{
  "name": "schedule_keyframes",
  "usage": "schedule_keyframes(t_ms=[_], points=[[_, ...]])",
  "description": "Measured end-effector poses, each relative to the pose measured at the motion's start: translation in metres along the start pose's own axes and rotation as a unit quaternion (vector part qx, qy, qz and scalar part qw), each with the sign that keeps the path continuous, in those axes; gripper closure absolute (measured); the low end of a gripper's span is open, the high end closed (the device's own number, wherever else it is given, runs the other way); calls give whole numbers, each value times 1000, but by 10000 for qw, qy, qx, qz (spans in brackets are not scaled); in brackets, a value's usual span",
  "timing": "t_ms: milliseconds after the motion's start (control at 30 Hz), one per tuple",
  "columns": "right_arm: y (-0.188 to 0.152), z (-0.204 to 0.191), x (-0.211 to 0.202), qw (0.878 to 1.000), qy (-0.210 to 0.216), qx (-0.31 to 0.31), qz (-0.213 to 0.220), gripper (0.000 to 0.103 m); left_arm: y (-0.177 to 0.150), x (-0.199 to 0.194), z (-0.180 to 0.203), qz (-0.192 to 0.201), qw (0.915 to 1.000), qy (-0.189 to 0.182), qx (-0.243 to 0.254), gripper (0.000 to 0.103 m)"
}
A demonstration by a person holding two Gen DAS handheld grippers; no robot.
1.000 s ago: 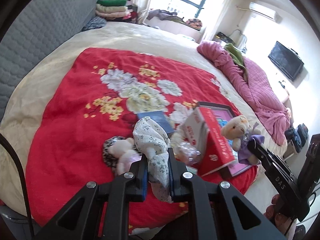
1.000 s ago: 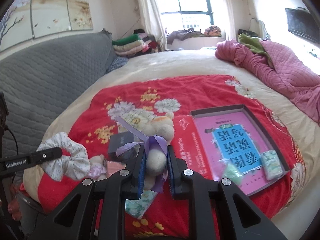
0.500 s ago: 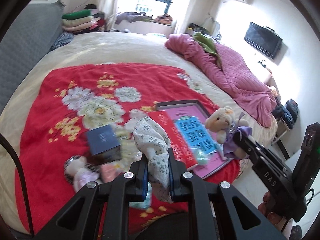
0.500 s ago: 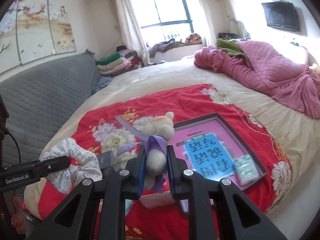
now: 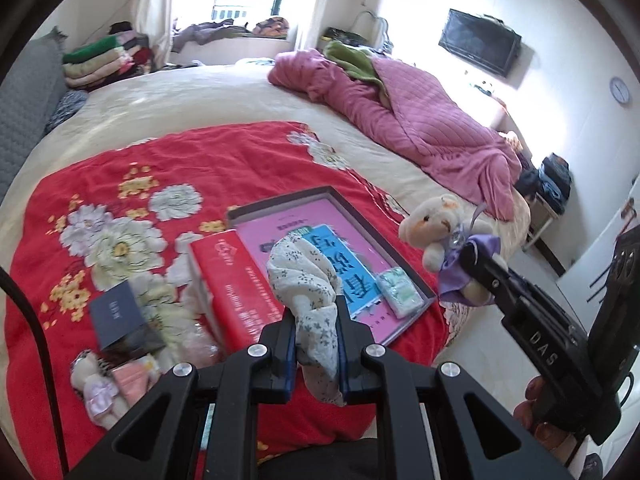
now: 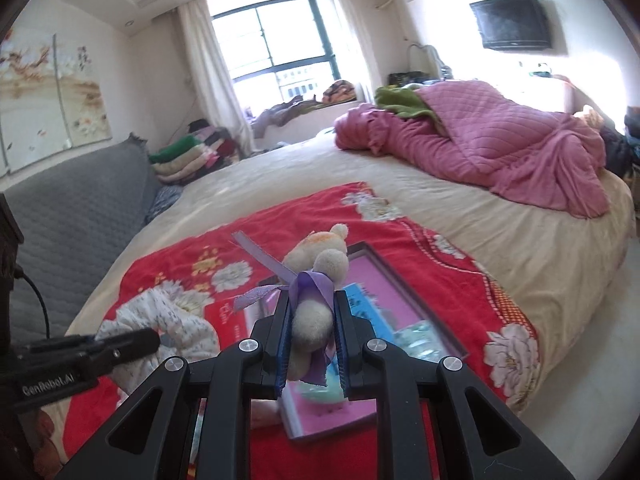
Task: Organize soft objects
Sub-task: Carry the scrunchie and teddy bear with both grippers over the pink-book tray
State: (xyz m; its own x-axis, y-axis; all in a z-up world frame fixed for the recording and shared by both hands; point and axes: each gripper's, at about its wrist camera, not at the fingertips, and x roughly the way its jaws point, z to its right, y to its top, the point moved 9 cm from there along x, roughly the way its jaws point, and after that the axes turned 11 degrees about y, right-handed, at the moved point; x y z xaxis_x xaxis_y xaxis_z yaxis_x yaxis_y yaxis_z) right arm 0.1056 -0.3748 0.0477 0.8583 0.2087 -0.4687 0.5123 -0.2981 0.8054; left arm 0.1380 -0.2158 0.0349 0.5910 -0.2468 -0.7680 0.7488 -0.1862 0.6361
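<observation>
Both tools swung right, off the toy pile and over the tray (image 5: 404,258). Left tool (image 5: 316,346) pinches the scrunchie (image 5: 308,276), right tool (image 6: 310,334) the bear (image 6: 320,264), both hanging above the bed. Carrying step, I'd say; next up is lowering them into the tray and letting go.

Both tools clamped w/ cargo: left tool (image 5: 316,344), right tool (image 6: 311,340), angled downward.

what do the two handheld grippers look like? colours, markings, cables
Both the left gripper and the right gripper are matte black with triangular cut-outs, silver screw heads and blue-edged jaws. One side reads "DAS", the other "GenRobot.AI". A black cable runs off at the left.
</observation>
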Motion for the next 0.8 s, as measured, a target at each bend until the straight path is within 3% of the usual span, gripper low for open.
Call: schedule_keyframes(t_ms=[800], points=[[-19,54,20,9989,-154,393,-198,84,6,89,65,-637,9968,-437,225,87]])
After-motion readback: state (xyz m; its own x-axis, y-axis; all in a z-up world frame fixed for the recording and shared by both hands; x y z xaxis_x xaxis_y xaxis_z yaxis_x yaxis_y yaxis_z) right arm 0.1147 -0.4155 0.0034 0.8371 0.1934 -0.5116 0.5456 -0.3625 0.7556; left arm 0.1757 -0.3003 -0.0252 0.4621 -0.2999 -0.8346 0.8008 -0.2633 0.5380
